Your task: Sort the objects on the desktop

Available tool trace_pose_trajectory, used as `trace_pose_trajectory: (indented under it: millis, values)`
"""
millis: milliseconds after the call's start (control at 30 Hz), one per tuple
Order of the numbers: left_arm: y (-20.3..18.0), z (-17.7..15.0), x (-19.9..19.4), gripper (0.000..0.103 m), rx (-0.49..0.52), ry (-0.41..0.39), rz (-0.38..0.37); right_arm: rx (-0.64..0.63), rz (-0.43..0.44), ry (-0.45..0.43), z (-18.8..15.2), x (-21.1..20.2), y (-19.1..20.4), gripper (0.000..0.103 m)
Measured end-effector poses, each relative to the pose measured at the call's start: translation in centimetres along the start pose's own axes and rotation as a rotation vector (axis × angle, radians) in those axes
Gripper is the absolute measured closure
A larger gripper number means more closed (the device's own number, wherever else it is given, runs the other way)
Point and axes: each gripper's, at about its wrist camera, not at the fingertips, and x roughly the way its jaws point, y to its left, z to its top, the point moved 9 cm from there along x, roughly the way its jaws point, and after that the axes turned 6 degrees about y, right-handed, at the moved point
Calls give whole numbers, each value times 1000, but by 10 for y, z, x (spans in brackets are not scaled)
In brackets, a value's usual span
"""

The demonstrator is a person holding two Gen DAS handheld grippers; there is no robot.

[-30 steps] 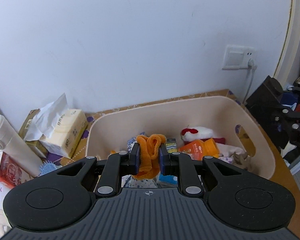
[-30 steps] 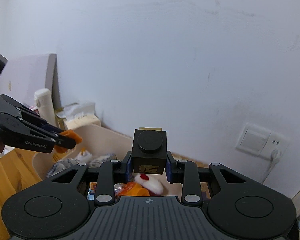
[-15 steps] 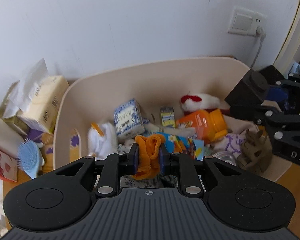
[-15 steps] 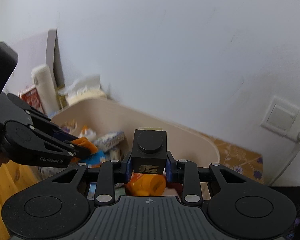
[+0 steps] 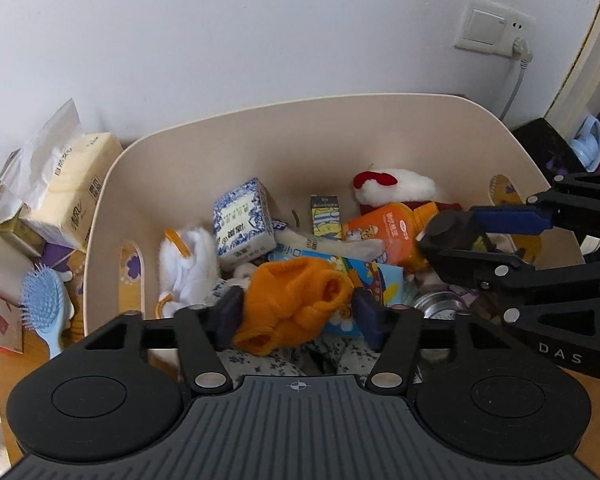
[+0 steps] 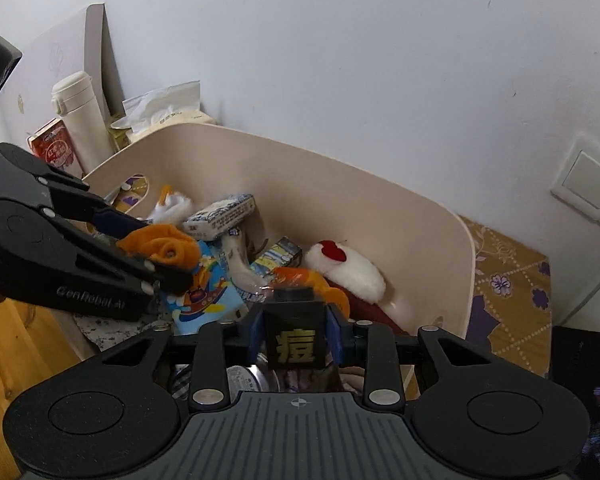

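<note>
Your left gripper [image 5: 298, 314] hangs over the near side of the beige bin [image 5: 320, 136], its jaws spread wide; the orange cloth [image 5: 296, 304] sits between the pads, bulging loosely, and whether the pads grip it or only touch it cannot be told. Your right gripper [image 6: 296, 334] has its jaws closed on the black cube [image 6: 295, 330], which carries a gold character on its near face, and holds it above the bin's right half. Inside the bin, the blue-and-white box [image 5: 244, 222] lies left of centre, the orange bottle [image 5: 388, 230] lies right of centre, and the white plush with the red patch [image 5: 396, 190] rests against the bin's far wall. Outside the bin's left wall on the bench lie the tissue pack [image 5: 66, 192] and the blue hairbrush [image 5: 44, 304]
</note>
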Motion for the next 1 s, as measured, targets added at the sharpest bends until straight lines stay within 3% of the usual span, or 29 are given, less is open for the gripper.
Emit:
trace_pose_trajectory:
  millis: [167,500,1000]
  values:
    - [0,-1,-4,28,0,-14,26,16,8,-15,2,-9,0,37]
    - [7,-2,-14,20,-3,-34,71,70,-17,-43,2,-26,-6,8]
    - [12,-16,-55,20,-25,-75,58,160,-85,-91,-3,-64,-6,0]
